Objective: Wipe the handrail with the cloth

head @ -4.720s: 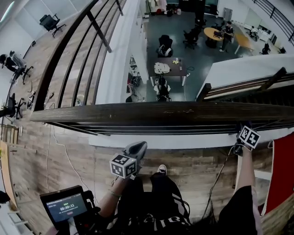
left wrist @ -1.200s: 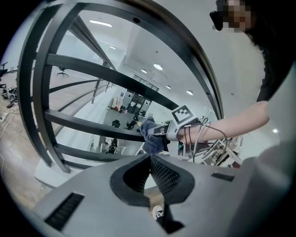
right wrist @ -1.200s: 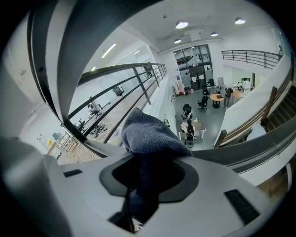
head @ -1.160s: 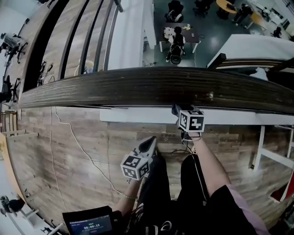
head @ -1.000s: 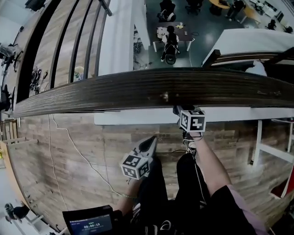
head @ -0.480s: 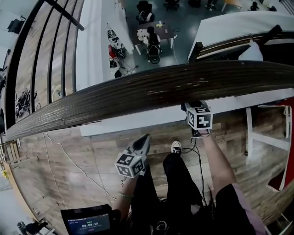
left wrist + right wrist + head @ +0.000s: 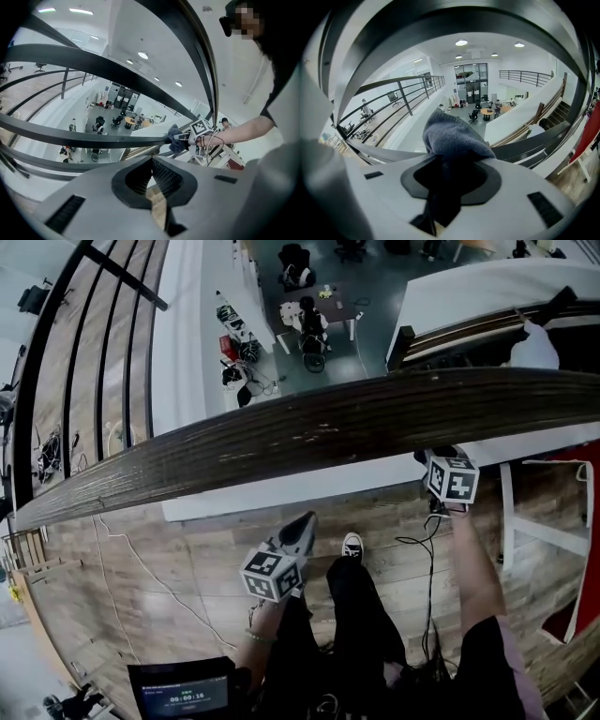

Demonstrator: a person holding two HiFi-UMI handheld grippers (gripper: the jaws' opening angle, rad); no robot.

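A person at a balcony works a cloth along the handrail, a broad, dark, wood-grained beam that crosses the head view from 9 o'clock up to 3 o'clock.

The right gripper, at about 2 o'clock in that view, sits at the rail's near edge with its marker cube facing up. Its jaws are clenched on the cloth. The cloth is grey-blue and nubbly like towelling. It is bunched into a rounded mound above the jaws, and a darker tail hangs down between them.

From the left gripper view, the cloth shows as a small dark wad at 2 o'clock, touching the rail, with the right gripper just behind it.

The left gripper hangs apart from the rail, just below centre in the head view, over a plank floor. It points towards 12 o'clock. Its jaws meet at the tips and nothing is between them.

The person's dark trousers and one shoe show at 6 o'clock. A small screen sits at 7 o'clock. Beyond the rail, at 12 o'clock, a lower hall with a desk and chairs lies far below.
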